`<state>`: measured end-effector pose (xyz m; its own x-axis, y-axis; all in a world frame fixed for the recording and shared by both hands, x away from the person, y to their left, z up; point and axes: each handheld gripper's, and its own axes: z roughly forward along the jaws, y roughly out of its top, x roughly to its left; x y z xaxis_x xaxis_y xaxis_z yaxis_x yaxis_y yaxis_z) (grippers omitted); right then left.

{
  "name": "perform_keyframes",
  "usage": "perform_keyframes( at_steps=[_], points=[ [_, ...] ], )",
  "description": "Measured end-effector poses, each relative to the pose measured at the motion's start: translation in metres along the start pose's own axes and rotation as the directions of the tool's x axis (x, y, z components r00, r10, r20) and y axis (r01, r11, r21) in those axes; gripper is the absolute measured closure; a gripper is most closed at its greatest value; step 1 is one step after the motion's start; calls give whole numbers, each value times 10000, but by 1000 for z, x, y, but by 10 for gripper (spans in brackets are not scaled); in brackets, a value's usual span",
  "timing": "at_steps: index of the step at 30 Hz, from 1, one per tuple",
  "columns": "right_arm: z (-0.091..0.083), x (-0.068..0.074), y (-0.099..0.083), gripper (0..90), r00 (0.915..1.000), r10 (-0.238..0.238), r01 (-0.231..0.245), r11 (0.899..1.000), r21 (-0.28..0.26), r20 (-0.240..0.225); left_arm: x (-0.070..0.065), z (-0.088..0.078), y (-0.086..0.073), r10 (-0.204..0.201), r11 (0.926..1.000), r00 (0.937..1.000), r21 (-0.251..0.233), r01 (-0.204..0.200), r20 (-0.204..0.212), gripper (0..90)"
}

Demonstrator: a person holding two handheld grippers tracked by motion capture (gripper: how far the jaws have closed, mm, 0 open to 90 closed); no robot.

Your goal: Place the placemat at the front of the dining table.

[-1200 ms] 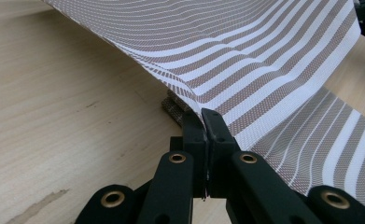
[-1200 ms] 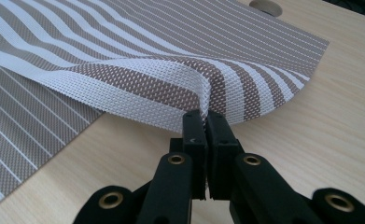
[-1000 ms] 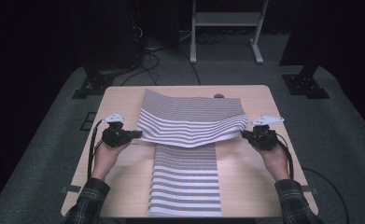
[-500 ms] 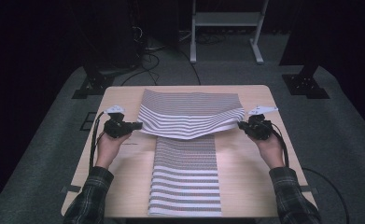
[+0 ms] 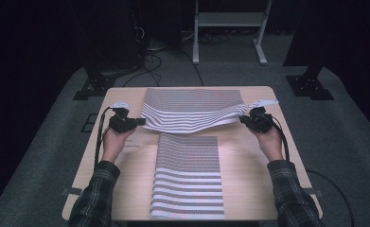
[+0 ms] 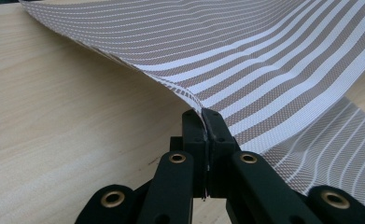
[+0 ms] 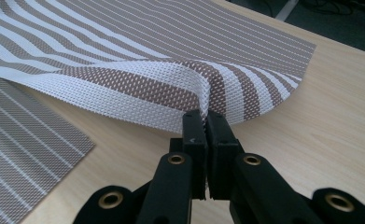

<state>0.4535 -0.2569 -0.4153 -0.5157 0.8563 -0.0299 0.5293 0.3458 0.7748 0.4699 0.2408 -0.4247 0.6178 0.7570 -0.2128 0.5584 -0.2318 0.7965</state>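
Left hand-held gripper (image 6: 203,122) clamped on striped mat (image 5: 192,111) edge, right hand-held gripper (image 7: 204,122) likewise, close weave visible. High view: second mat (image 5: 187,175) nearer, flat on worktop (image 5: 249,161); held mat beyond, near edge lifted, sagging.

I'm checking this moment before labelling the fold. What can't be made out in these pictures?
- High view: whether the pads really pinch the upper striped mat is too small to tell at the left gripper and right gripper.
- High view: the lower striped mat is cut off near the bottom edge.
- High view: the table beneath the lifted upper mat is hidden by it.
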Motion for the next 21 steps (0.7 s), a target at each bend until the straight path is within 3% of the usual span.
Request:
perform_keyframes(
  at_steps=[6,10,21],
  points=[
    [12,-9,3,878,9997,216,-215,9997,-80,94,7,9,1,-188,9998,9998,-59,187,-69,895],
    [21,-14,1,877,9991,417,-418,9990,136,67,9,13,2,-177,9998,9997,-67,176,-140,894],
    [37,-15,2,875,9985,491,-503,9973,531,244,21,27,-6,-614,9980,9970,-184,606,-470,894]
  ],
)
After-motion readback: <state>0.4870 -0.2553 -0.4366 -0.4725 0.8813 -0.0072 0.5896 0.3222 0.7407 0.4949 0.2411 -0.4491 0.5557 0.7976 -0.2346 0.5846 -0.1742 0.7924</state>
